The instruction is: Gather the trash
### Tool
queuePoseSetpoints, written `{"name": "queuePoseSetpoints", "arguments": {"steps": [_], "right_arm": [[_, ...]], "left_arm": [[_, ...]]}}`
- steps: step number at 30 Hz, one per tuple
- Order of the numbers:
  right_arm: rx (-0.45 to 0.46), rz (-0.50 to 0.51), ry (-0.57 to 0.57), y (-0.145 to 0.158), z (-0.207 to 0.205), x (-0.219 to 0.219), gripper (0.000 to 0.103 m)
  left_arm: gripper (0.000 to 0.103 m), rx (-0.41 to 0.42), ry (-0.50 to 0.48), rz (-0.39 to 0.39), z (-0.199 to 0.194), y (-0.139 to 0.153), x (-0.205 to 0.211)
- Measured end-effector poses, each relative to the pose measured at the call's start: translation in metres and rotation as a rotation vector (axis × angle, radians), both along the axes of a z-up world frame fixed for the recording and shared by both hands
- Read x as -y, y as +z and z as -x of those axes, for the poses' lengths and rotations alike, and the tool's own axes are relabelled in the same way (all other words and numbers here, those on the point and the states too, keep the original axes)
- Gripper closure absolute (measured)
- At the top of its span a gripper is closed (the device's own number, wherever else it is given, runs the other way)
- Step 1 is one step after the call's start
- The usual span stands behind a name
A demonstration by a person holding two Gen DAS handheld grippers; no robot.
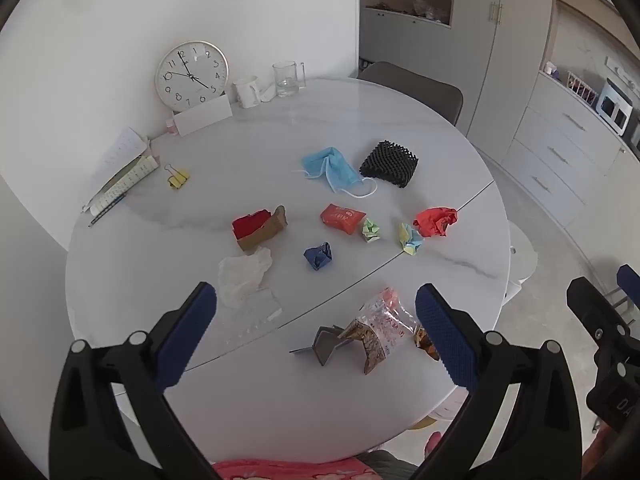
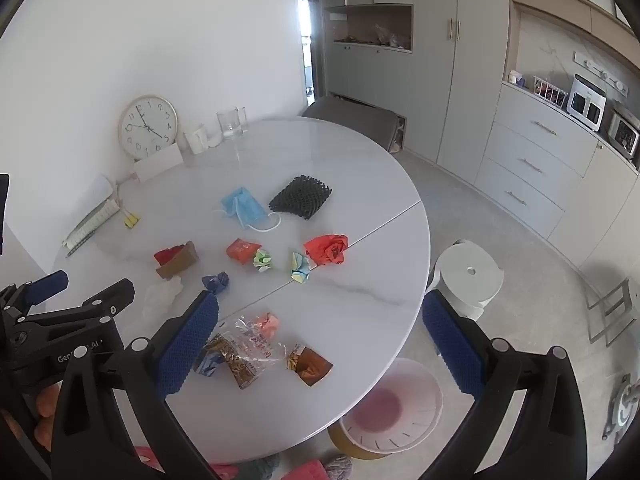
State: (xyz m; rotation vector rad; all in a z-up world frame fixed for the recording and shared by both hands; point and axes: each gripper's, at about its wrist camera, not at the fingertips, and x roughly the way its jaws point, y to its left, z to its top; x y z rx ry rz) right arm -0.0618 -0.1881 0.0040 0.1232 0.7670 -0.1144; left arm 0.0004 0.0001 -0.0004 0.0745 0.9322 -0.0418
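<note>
We see the left claw (image 1: 316,328) low in the left wrist frame, its blue pads spread wide with nothing between them; it hangs over the near part of the round white worktop (image 1: 400,120). The right claw (image 2: 320,340) sits low in the right wrist frame, likewise gaping and empty, over the worktop's near right rim.

The trash lies scattered on the worktop; at lower centre of the left frame we find a clear plastic wrapper (image 1: 384,320) lying against a folded grey card (image 1: 320,346), and just left of it a crumpled white tissue (image 1: 242,276); in mid-frame sit a brown box with red lining (image 1: 258,228), a blue paper ball (image 1: 318,256), an orange sachet (image 1: 342,218), a green paper ball (image 1: 371,231), a yellow and blue paper wad (image 1: 410,239) and a crumpled red paper (image 1: 436,220); above them lie a blue face mask (image 1: 330,170) and a black foam mesh (image 1: 390,164), just beside each other.

At lower right of the right frame, on the floor below the worktop's edge, stands what looks like a bin (image 2: 392,408) with a white rim and pinkish inside, though the view there is warped; a brown wrapper (image 2: 310,364) lies near the worktop's edge above it.
</note>
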Motion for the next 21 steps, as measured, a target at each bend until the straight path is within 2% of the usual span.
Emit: {"name": "queuePoseSetpoints", "arguments": {"steps": [12,21], "right_arm": [[-0.011,0.000,0.005,0.004,-0.002,-0.002,0.002],[-0.026,0.008,0.008,-0.001,-0.006,-0.005,0.002]], "left_arm": [[0.008,0.003,0.006,-0.010,0.003,-0.001,0.012],[0.008,-0.008,0.002,0.009,0.000,-0.005,0.002]]}}
